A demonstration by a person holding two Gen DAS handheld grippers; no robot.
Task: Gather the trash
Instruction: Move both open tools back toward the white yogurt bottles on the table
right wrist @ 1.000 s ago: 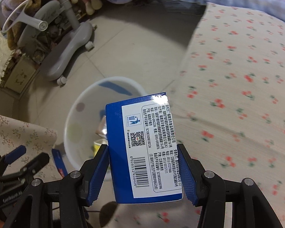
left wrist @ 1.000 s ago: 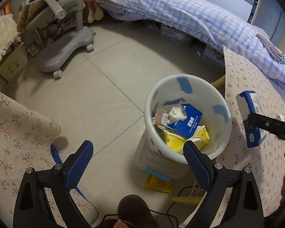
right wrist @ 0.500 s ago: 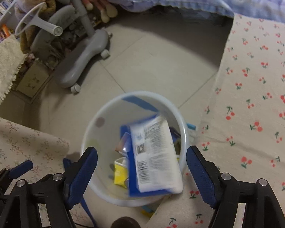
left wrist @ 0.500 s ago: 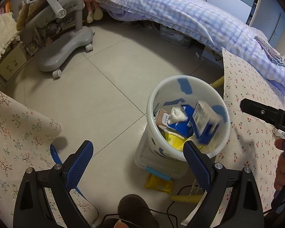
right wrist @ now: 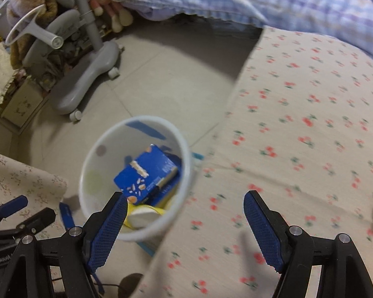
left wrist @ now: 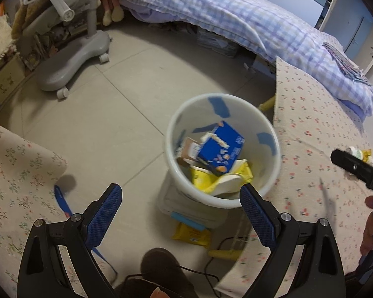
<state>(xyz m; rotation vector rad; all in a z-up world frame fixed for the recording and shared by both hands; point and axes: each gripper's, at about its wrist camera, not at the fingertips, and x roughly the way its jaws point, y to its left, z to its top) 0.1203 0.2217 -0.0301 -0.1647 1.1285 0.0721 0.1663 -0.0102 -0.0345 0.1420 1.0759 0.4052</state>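
A white trash bin (left wrist: 268, 164) stands on the floor beside the cherry-print table (left wrist: 310, 149). A blue carton (left wrist: 220, 150) lies inside it on yellow wrappers (left wrist: 206, 181) and other trash. It also shows in the right wrist view (right wrist: 149, 173) inside the bin (right wrist: 87, 173). My left gripper (left wrist: 181, 213) is open and empty, above the floor left of the bin. My right gripper (right wrist: 184, 223) is open and empty, over the table's edge next to the bin. Small trash (left wrist: 358, 152) lies on the table behind the right gripper's finger.
A yellow packet (left wrist: 191, 233) lies on the floor under the bin's base. A grey wheeled chair base (left wrist: 69, 62) stands at the back left. A bed with a checked quilt (left wrist: 236, 17) runs along the back. A floral-cloth table (left wrist: 15, 173) is at left.
The blue carton left my right gripper and dropped into the bin, where it now lies. The right gripper opened and swung right over the table. The left gripper barely moved.
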